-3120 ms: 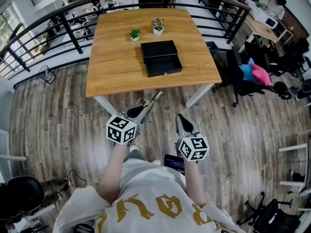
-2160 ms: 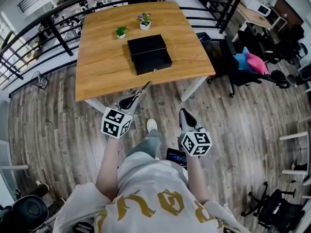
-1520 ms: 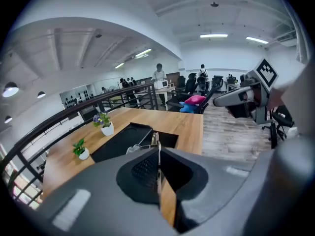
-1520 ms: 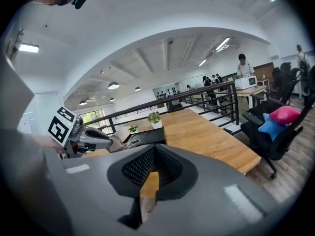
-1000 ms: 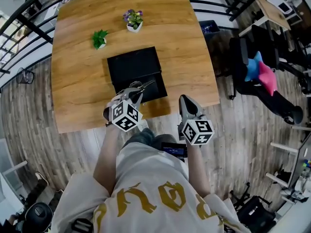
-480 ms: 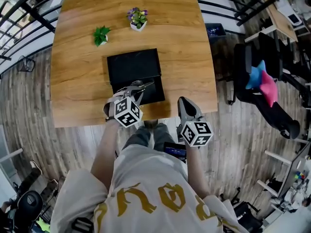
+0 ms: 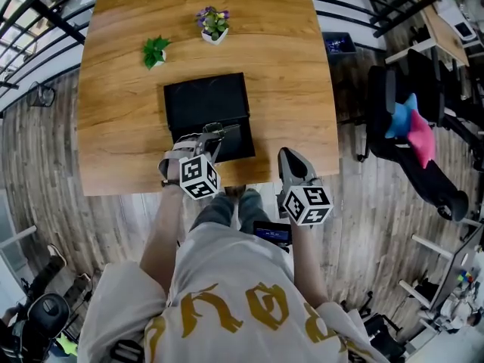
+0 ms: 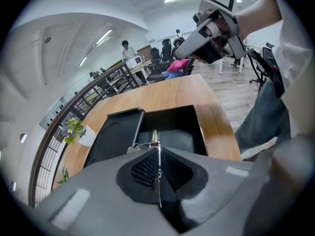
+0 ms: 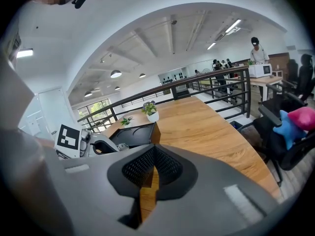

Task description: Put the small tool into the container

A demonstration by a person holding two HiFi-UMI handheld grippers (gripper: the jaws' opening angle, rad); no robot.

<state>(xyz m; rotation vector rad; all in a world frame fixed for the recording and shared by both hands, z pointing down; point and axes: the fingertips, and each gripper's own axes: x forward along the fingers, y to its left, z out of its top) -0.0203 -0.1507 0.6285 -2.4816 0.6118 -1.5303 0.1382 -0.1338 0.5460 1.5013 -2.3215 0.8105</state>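
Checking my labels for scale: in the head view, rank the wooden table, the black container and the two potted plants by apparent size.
1. wooden table
2. black container
3. purple-flowered plant and green plant: too alike to rank.

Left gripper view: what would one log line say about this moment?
left gripper: shut on small metal tool | position: above black container | tool not yet released | right gripper: shut, empty
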